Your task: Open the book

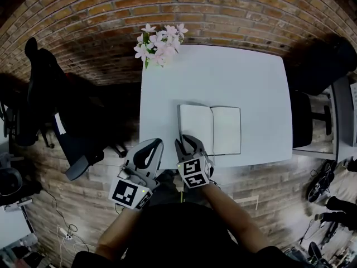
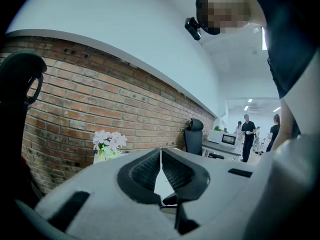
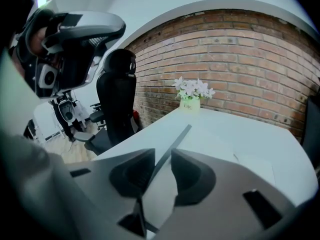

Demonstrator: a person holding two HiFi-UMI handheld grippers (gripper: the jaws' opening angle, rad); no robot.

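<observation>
The book (image 1: pixel 211 129) lies open on the white table (image 1: pixel 223 77), pale blank pages up, with a dark cover edge along its left side. My right gripper (image 1: pixel 186 142) sits at the book's near left corner. In the right gripper view the thin dark cover edge (image 3: pixel 181 138) runs between the jaws of the right gripper (image 3: pixel 161 156), which stand apart and do not press on it. My left gripper (image 1: pixel 155 145) hovers at the table's near edge, left of the book. The left gripper (image 2: pixel 161 151) is shut with its tips meeting and nothing between them.
A pot of pink and white flowers (image 1: pixel 160 42) stands at the table's far left corner by the brick wall. A black office chair (image 1: pixel 44 88) is to the left of the table. People (image 2: pixel 247 134) stand far off in the room behind.
</observation>
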